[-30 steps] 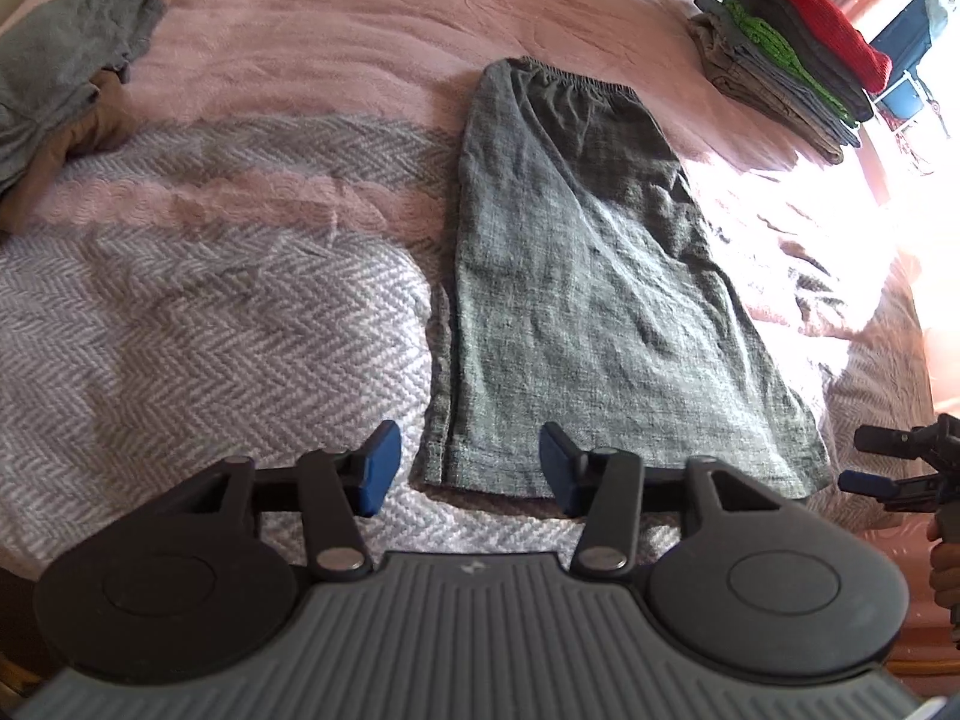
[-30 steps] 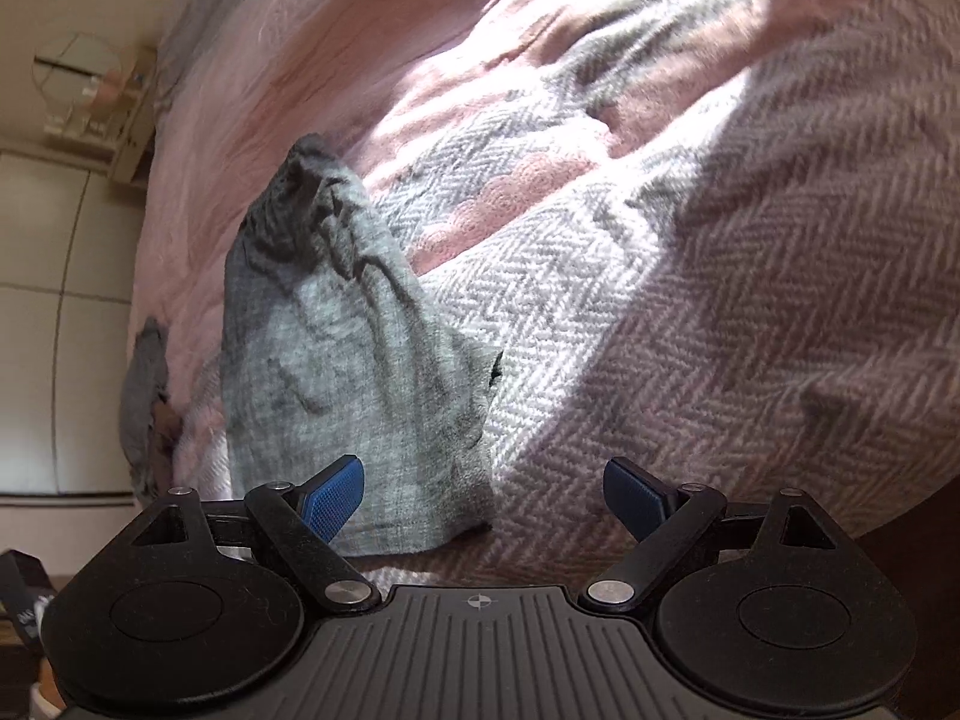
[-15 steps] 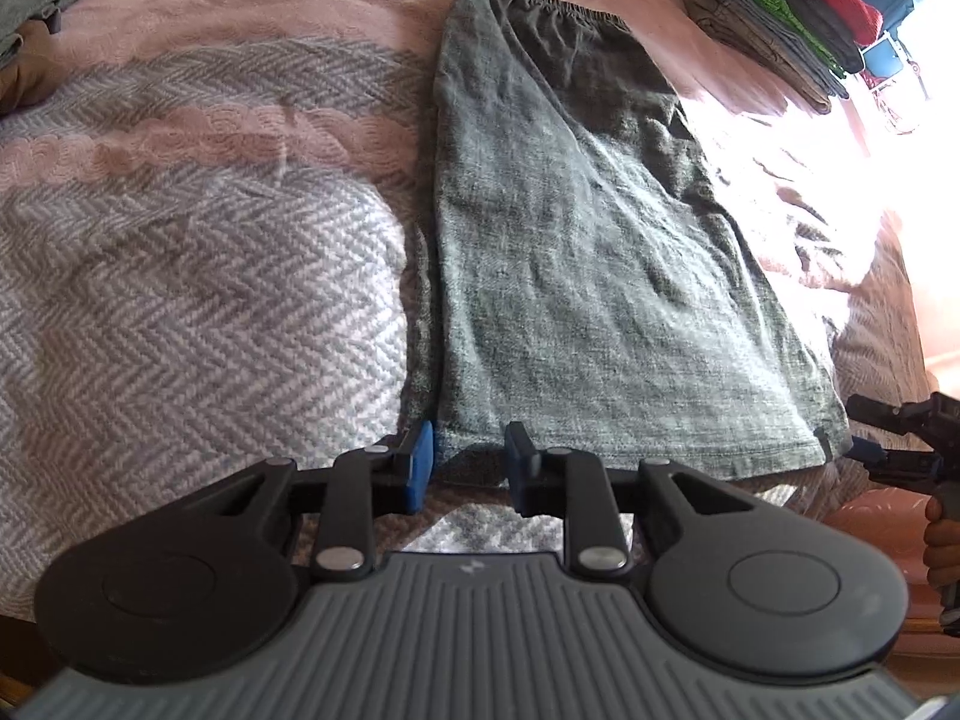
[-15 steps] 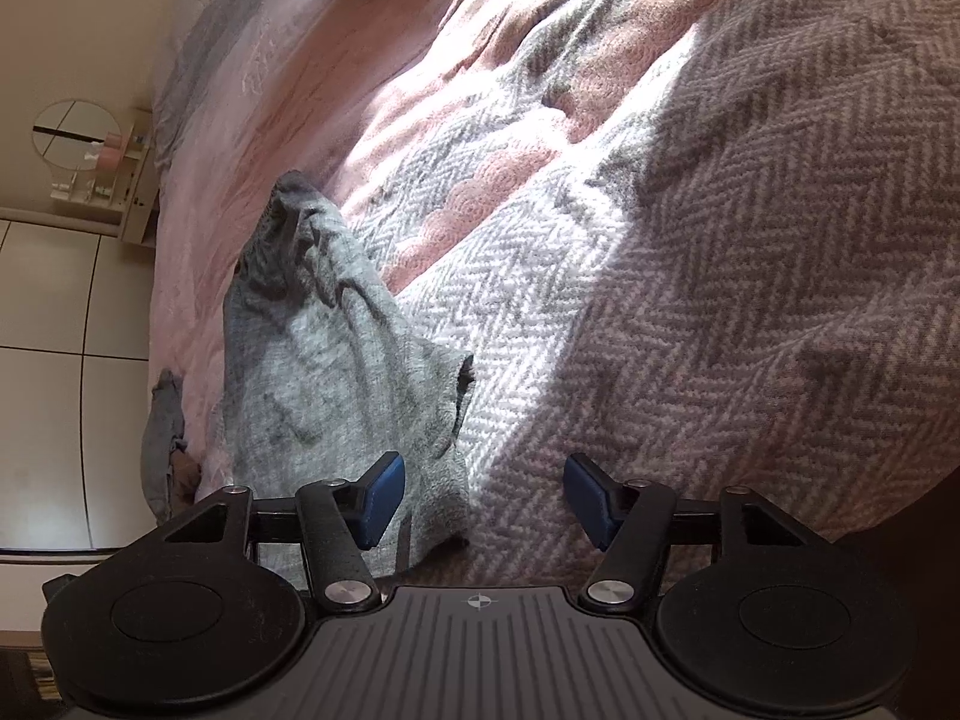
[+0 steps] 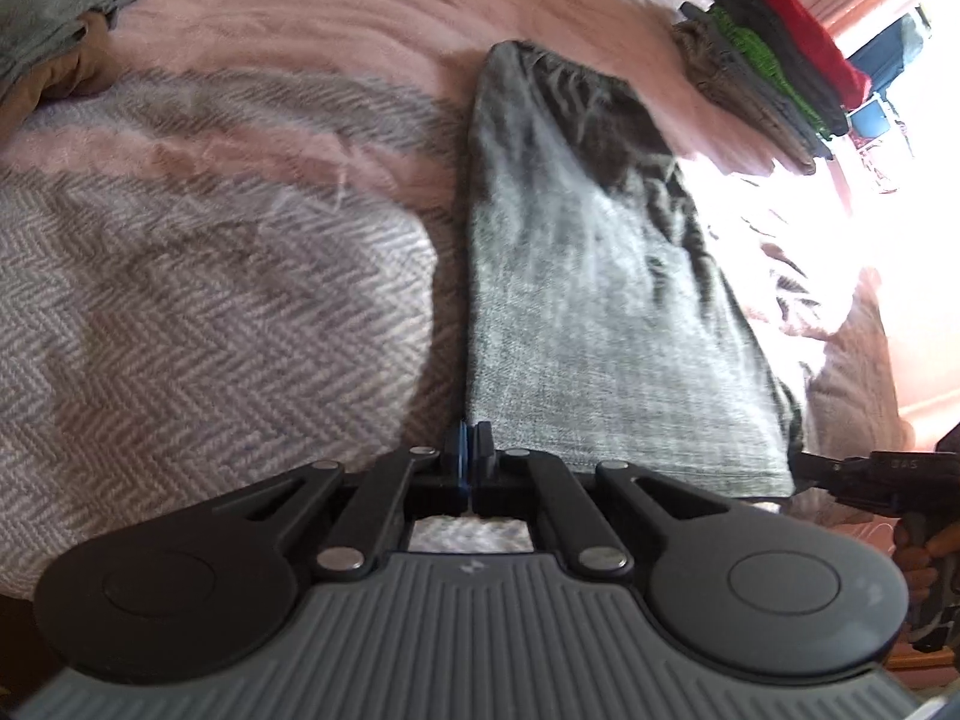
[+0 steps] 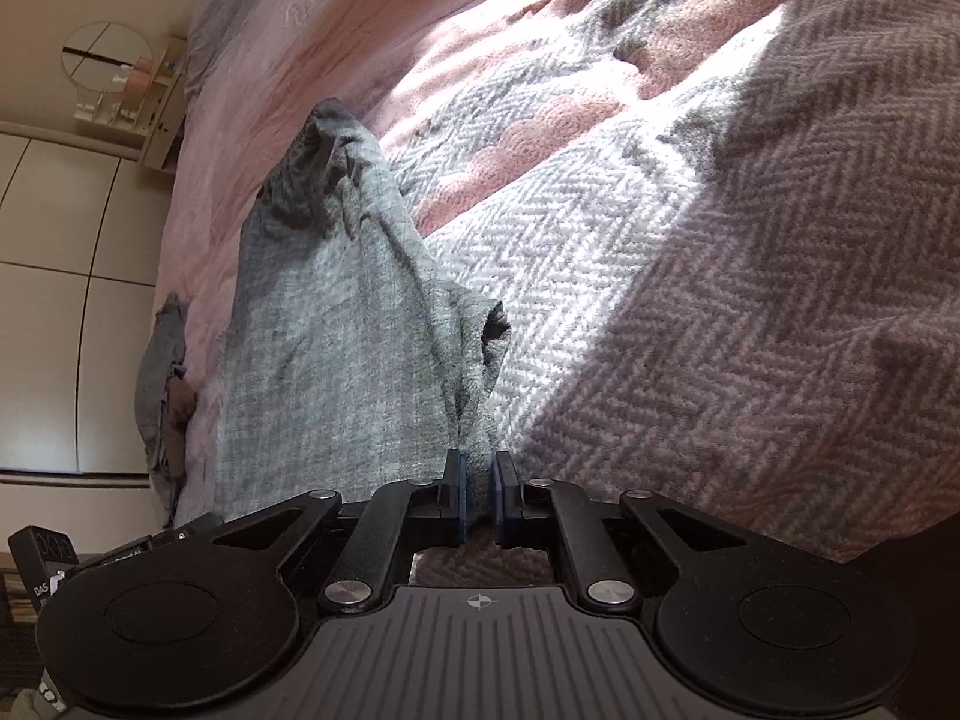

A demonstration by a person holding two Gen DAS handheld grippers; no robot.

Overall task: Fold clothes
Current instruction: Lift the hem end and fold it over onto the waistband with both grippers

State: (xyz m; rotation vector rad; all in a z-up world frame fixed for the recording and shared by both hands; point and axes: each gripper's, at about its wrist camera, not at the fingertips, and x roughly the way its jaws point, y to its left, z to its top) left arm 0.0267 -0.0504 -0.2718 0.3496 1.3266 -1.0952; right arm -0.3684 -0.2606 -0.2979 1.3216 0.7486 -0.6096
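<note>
On the bed [image 5: 210, 312]: grey garment [image 5: 588, 312], soft, light, limp; left gripper [image 5: 469, 456] and right gripper [image 6: 478, 489] pinched closed on near hem corners, suitable hold points.

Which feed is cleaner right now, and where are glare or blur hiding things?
Left wrist view: motion-smeared across the grey garment, sunlight blown out white at the bed's right edge beside the folded stack. Right wrist view: sharper, hard shadow across the blanket's right side, cloth weave readable up to the right claw.
</note>
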